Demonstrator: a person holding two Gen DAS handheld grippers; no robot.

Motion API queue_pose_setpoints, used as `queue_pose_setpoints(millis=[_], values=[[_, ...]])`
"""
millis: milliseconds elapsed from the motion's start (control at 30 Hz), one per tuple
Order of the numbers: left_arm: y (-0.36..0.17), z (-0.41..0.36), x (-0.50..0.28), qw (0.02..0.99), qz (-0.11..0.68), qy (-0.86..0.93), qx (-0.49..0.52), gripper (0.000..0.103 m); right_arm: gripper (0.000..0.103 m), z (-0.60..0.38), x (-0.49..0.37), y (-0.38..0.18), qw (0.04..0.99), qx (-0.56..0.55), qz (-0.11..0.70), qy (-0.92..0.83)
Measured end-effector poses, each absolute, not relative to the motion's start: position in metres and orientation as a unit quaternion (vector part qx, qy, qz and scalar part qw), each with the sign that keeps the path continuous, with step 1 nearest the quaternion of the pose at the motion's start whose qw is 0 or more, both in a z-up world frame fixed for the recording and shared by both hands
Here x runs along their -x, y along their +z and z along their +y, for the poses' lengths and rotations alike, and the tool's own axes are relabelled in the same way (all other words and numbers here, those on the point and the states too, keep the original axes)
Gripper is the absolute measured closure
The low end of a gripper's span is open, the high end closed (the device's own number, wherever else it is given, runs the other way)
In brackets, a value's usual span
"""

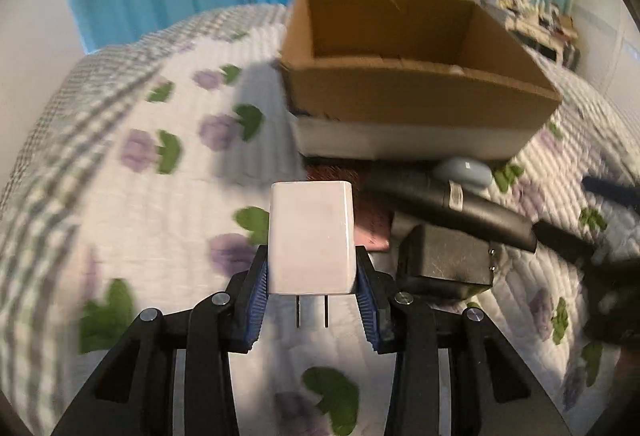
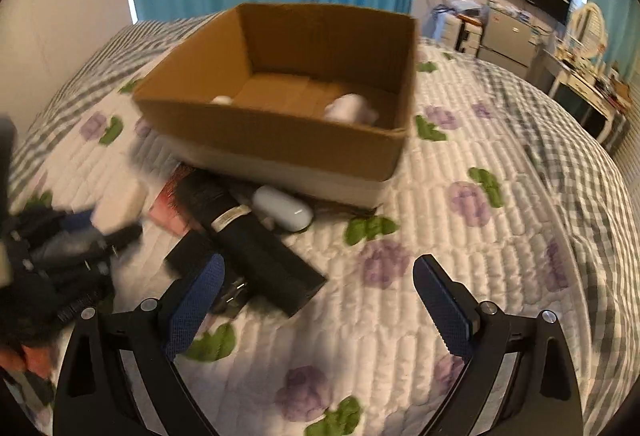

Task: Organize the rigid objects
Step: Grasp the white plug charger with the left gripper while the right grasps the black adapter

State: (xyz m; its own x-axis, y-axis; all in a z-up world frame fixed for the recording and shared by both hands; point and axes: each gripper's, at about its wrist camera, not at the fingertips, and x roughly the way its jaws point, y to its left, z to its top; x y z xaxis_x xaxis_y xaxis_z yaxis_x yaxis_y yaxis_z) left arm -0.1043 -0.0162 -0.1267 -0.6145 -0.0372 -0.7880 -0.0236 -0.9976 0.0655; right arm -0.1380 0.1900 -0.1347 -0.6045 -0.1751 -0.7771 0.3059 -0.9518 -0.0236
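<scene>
From your left wrist camera, your left gripper (image 1: 312, 286) squeezes the white plug block (image 1: 311, 238), its two metal pins pointing back at you. It hangs above the flowery bedspread (image 1: 132, 204), in front of the cardboard box (image 1: 416, 92).

From your right wrist camera, your right gripper (image 2: 318, 300) is wide apart and holds nothing, next to the long black thing (image 2: 256, 240) and the pale blue case (image 2: 284, 207).

Left gripper (image 1: 312, 290) is clamping a white plug adapter (image 1: 311, 236), prongs pointing back, before the cardboard box (image 1: 416, 96) on the quilt (image 1: 120, 196).
</scene>
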Motion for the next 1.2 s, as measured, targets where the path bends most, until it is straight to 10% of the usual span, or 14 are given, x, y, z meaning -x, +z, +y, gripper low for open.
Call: queue_pose_setpoints(millis=[633,767,1200], values=[[-0.119,-0.056,0.106,0.028,-0.005,-0.902,-0.431,0.063,0.007,0.114,0.147,-0.197,0.058,-0.489,-0.009,-0.87],[-0.12,-0.056,0.106,0.025,-0.002,-0.902,-0.432,0.063,0.028,0.113,0.151,-0.205,0.055,-0.491,-0.008,-0.869],[-0.109,-0.038,0.096,0.028,-0.03,-0.909,-0.415,0.063,0.029,0.143,0.119,-0.193,0.083,-0.48,-0.016,-0.873]])
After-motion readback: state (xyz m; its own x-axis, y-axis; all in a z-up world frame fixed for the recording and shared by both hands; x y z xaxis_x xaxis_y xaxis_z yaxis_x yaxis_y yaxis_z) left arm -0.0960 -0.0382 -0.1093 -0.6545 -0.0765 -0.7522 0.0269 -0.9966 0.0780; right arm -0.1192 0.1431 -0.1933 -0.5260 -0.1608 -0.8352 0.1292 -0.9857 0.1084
